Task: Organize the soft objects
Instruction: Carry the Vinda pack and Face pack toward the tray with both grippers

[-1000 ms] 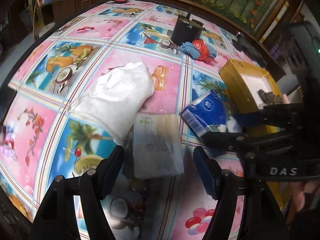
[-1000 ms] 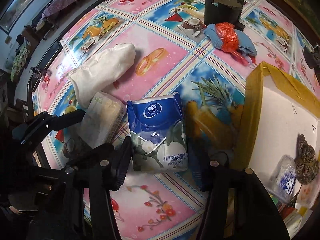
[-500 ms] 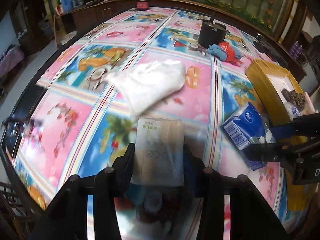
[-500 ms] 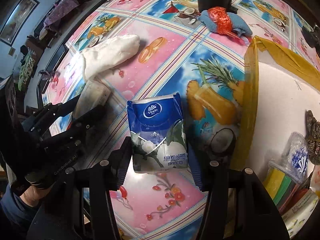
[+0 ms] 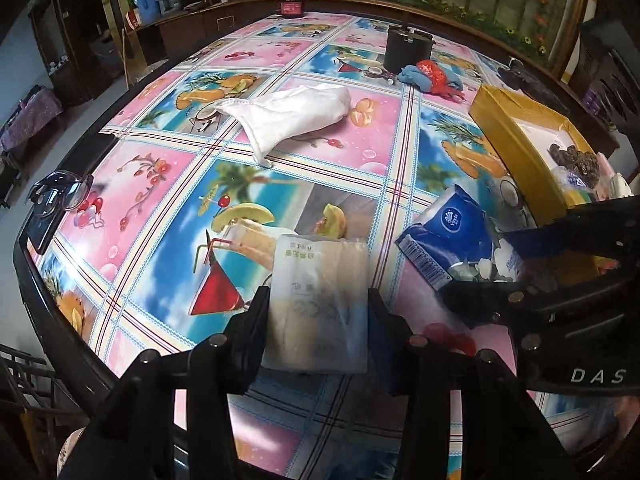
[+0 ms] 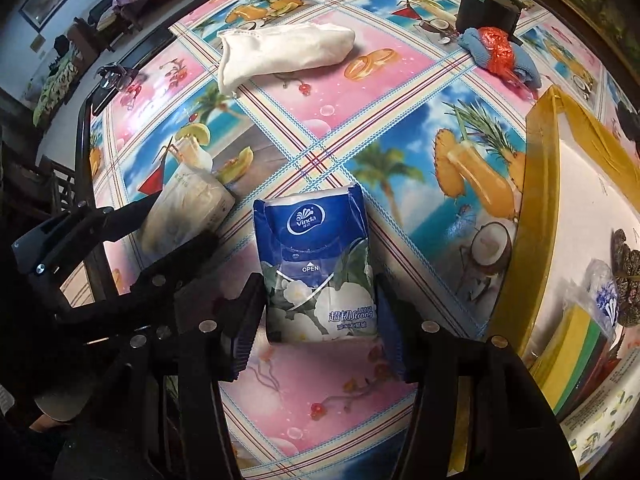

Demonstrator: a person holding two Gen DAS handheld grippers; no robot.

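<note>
Our left gripper (image 5: 318, 312) is clamped on the pale tissue pack (image 5: 318, 300), pads squeezing its two long sides near the lower half so the soft pack can't slip or fold. It looks raised off the tablecloth (image 5: 168, 216), though the fisheye view makes that hard to confirm.

Our right gripper (image 6: 320, 308) is clamped on the blue tissue pack (image 6: 316, 264) the same way, jaws pressed on both flanks of the lower end, logo end pointing away from us. Side grips make sense: these packs are squashy, and holding across the narrow width gives the firmest bite.

The two packs sit near each other, left of the yellow box (image 6: 536, 208), which already holds a few items at its far end, so we judge it the likely drop spot. The blue pack is the nearer one to its rim.

Further out, a white cloth bag (image 5: 296, 114) lies loose mid-table, apart from everything, untouched. Beyond it a blue-and-red bundle (image 5: 430, 76) rests just beside a black container (image 5: 408, 50). Glasses (image 5: 60, 194) sit at the left table edge.
</note>
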